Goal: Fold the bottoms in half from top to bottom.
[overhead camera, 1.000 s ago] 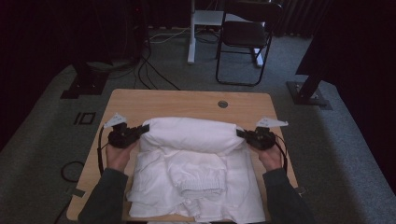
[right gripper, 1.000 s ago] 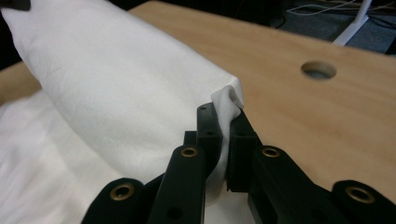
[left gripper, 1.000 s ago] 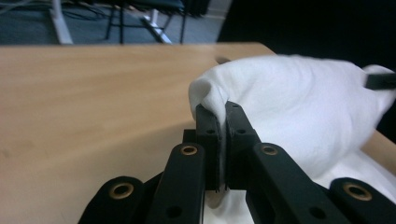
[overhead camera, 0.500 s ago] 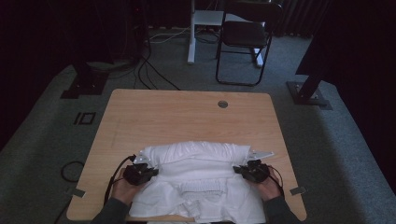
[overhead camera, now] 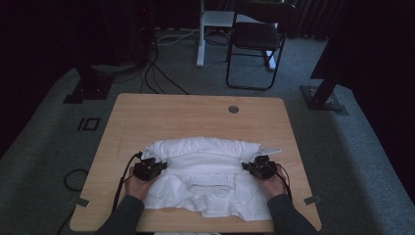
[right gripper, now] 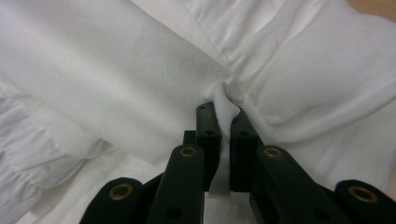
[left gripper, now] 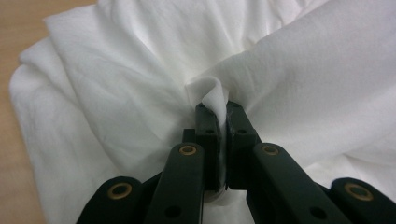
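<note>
White garment bunched on table, toward 6 o'clock edge. Left hand-held gripper at garment's 9 o'clock side, jaws clamped on fabric fold. Right hand-held gripper at 3 o'clock side, jaws likewise pinching fabric.

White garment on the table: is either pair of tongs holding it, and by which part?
Both are. The left tongs pinch a bunched fold at the white garment's left side; the right tongs pinch a gathered fold at its right side.
</note>
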A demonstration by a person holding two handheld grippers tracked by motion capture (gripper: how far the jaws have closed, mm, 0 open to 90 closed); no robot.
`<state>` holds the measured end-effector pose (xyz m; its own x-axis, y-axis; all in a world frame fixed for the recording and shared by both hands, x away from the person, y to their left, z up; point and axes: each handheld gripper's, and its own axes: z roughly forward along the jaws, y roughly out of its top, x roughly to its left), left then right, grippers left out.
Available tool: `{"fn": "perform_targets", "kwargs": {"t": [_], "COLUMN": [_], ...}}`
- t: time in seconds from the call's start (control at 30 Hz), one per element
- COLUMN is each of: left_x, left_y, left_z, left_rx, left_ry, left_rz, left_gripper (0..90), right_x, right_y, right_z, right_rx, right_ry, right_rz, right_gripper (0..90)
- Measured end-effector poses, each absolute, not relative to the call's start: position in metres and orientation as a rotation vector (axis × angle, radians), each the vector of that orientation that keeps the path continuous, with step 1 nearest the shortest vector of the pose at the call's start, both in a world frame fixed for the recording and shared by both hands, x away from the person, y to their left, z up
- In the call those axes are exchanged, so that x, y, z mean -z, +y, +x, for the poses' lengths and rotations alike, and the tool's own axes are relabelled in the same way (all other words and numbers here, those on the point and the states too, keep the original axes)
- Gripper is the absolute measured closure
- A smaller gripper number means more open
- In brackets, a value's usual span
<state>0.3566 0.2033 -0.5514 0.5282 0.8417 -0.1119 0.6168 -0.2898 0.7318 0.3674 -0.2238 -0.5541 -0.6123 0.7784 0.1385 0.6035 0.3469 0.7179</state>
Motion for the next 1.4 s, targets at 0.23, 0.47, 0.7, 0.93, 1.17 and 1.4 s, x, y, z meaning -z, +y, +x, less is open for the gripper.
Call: {"fn": "perform_targets", "kwargs": {"t": [0.23,0.47,0.7,0.93,1.17,1.4], "left_x": [0.549,0.543,0.530,0.472,0.415,0.409], "left_y": [0.198,0.181,0.191,0.214,0.225,0.231], "left_z": [0.387,0.418,0.431,0.418,0.405,0.378], "left_rx": [-0.436,-0.591,-0.476,-0.480,-0.512,-0.455], "left_ry": [1.264,1.369,1.408,1.276,1.137,1.069], "left_rz": [1.998,2.033,1.938,1.718,1.575,1.544], "left_gripper": [86.8,86.8,86.8,87.4,87.7,87.5], "right_x": [0.552,0.550,0.547,0.501,0.454,0.435], "right_y": [-0.219,-0.203,-0.204,-0.224,-0.236,-0.251], "right_z": [0.402,0.434,0.447,0.438,0.432,0.402], "right_rx": [-1.108,-1.051,-1.081,-1.261,-1.326,-1.462], "right_ry": [2.355,2.285,2.313,2.144,1.963,1.902], "right_rz": [1.291,1.333,1.358,1.271,1.175,1.143], "right_gripper": [85.5,85.6,85.1,85.4,86.4,86.3]}}
